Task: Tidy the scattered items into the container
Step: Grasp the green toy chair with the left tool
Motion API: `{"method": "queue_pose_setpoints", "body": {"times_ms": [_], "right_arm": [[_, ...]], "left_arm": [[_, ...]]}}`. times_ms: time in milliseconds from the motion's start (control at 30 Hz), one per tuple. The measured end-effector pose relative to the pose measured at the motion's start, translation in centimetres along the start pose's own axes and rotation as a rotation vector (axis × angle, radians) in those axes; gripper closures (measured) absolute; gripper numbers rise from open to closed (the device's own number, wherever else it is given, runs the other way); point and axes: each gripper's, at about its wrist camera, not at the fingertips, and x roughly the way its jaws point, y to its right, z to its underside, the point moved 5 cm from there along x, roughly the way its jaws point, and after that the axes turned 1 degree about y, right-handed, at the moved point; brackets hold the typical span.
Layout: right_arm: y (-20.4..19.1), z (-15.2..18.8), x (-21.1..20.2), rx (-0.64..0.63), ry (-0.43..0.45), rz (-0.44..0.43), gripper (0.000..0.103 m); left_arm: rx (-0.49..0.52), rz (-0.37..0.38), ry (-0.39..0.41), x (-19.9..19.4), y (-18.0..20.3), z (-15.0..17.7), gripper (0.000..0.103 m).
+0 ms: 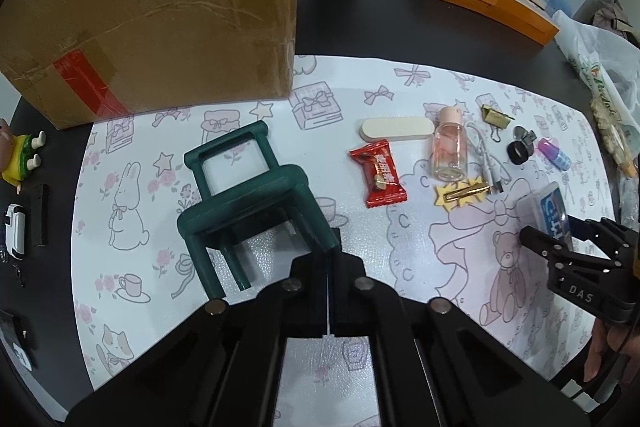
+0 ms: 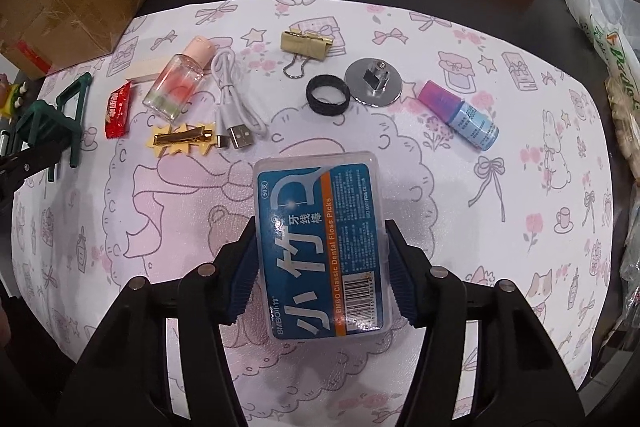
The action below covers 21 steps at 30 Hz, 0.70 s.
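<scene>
Right tool clamps the clear plastic floss-pick box with blue label by its long sides, above the patterned mat. Left tool, nearly closed, pinches a leg of the dark green miniature chair, near the brown cardboard box at far left.

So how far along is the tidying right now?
Nothing visibly put away yet. In hand: left tool grips the green toy chair; right tool grips the floss pick box. Left on the mat: candy, bottle, cable, binder clip.
</scene>
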Motion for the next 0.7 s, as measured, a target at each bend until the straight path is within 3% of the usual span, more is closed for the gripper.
{"method": "queue_pose_setpoints", "body": {"times_ms": [233, 400, 433, 467, 567, 700], "right_arm": [[-1.3, 1.4, -1.9, -0.012, -0.001, -0.012, 0.043], [0.4, 1.2, -1.8, -0.008, -0.008, -0.013, 0.043], [0.5, 1.4, -2.0, -0.008, -0.008, -0.014, 0.043], [0.4, 1.6, -2.3, -0.009, -0.009, -0.014, 0.043], [0.2, 2.0, -2.5, -0.009, -0.009, -0.016, 0.043], [1.7, 1.6, -2.2, -0.009, -0.006, -0.018, 0.043]], "left_arm": [[-0.005, -0.007, -0.022, 0.3, 0.0, 0.0, 0.102], [-0.043, -0.009, -0.051, 0.6, -0.3, 0.1, 0.098], [-0.052, -0.008, -0.058, 0.6, -0.4, 0.1, 0.091], [-0.061, -0.008, -0.063, 0.6, -0.4, 0.1, 0.075], [-0.071, -0.027, -0.055, 0.2, -0.5, -0.1, 0.044], [-0.109, -0.029, -0.071, -0.2, -0.8, -0.5, 0.043]]}}
